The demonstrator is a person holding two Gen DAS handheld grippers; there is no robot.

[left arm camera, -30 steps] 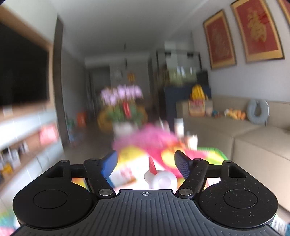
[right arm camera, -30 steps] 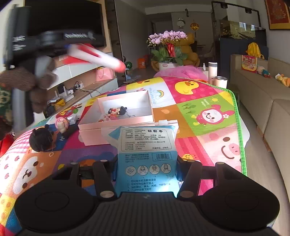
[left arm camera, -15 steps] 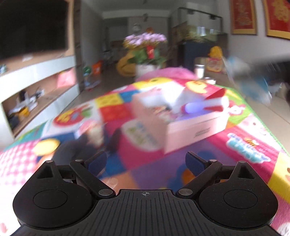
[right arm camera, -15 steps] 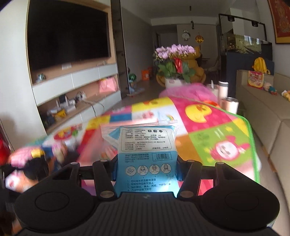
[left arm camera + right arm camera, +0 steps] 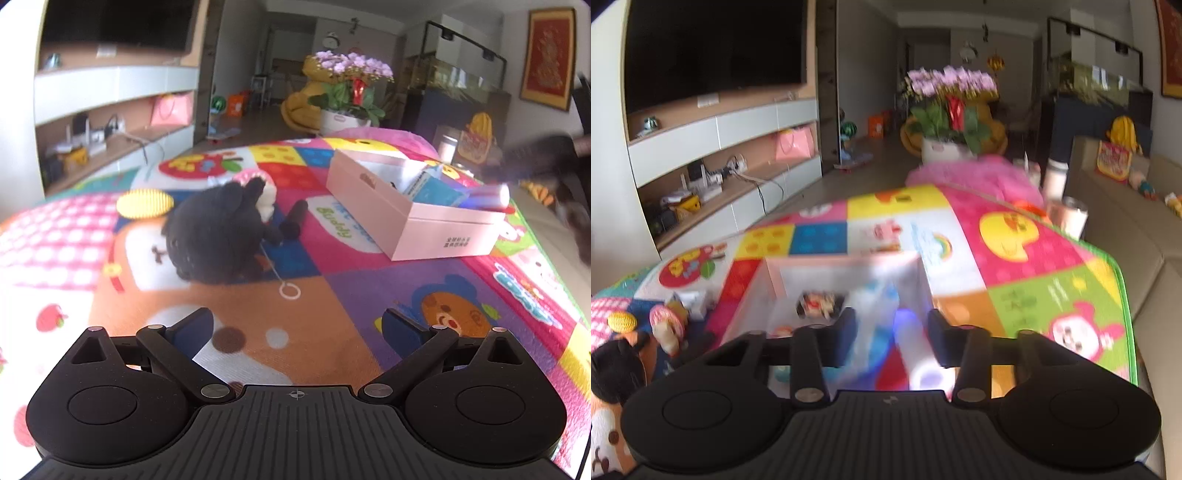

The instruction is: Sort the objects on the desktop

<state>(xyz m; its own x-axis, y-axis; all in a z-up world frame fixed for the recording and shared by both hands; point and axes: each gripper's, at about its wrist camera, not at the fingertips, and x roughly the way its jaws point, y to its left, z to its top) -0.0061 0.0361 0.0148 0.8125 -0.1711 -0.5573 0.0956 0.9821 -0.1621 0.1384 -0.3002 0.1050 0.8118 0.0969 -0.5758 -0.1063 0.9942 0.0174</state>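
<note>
**Packet in the box, plush on the surface**

Our left tongs (image 5: pixel 297 325) were wide open and held nothing, above the mat (image 5: pixel 332 306). Ahead lay a black plush (image 5: pixel 214 236). The blue packet (image 5: pixel 432 190) stood tilted in the pink box (image 5: pixel 417 218). Our right tongs (image 5: pixel 892 338) hung over the box, parted; the blur hid any grip.

Two wrist views, both facing the room's far end.
Left sits low by the table's near edge; right hangs close above the open pink cardboard box (image 5: pixel 846 291), which both share (image 5: pixel 413 218).
</note>
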